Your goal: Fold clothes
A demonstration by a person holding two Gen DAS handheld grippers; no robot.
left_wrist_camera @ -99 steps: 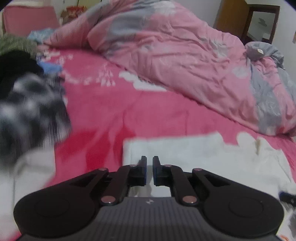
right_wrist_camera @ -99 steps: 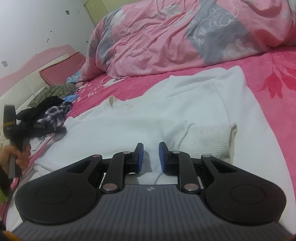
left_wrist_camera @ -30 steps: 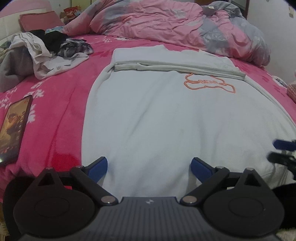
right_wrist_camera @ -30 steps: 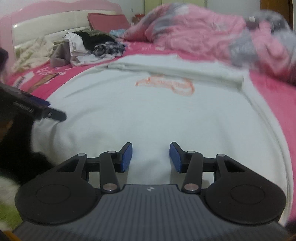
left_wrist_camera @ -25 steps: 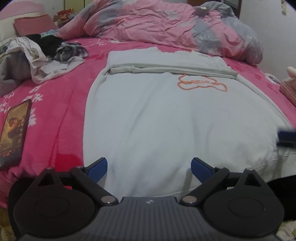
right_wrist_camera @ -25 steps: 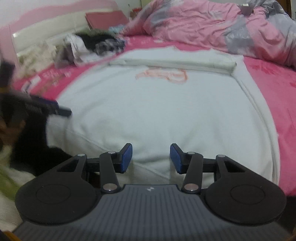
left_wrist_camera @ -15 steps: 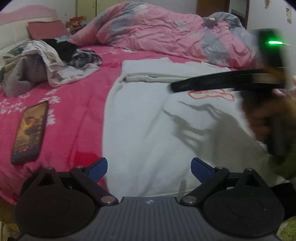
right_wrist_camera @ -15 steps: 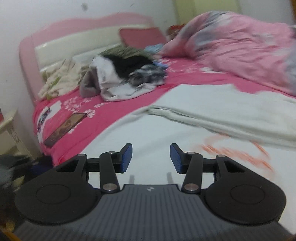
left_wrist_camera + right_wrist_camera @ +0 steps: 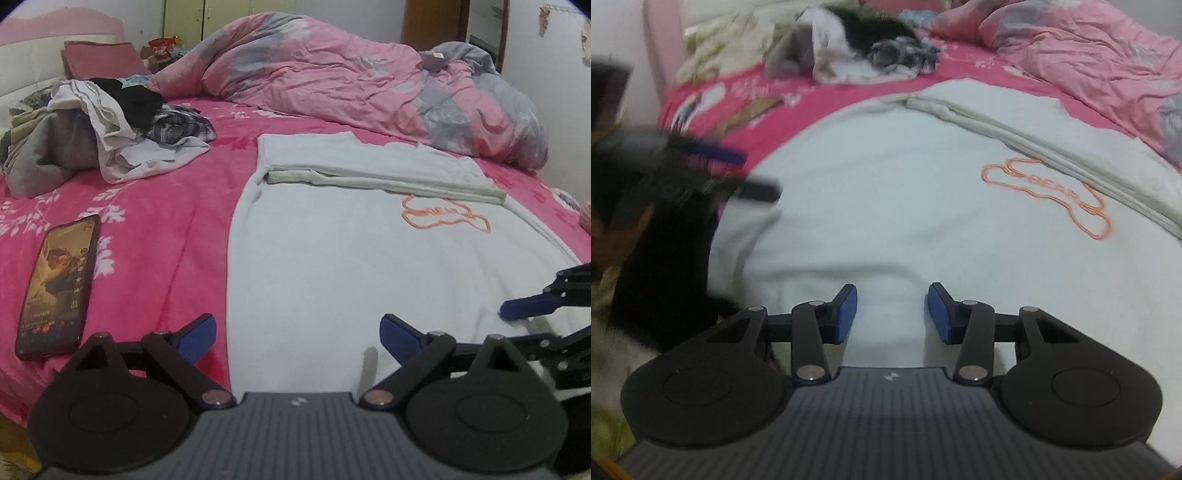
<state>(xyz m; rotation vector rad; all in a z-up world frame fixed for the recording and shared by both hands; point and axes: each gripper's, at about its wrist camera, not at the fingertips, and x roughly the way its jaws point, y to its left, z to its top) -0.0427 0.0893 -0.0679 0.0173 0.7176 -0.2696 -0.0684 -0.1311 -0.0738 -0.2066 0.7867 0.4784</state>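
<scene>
A white garment (image 9: 369,236) is spread flat on the bed (image 9: 155,229). The left gripper (image 9: 297,334) is held wide apart over its near hem. The right gripper (image 9: 892,310) is held partly apart, nothing clamped.

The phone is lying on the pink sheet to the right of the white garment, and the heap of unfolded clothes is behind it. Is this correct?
Not quite: the phone lies on the pink sheet to the left of the white garment, as the left wrist view shows. The heap of unfolded clothes is indeed behind it.

Left claw (image 9: 297,338) and right claw (image 9: 891,313) agape
</scene>
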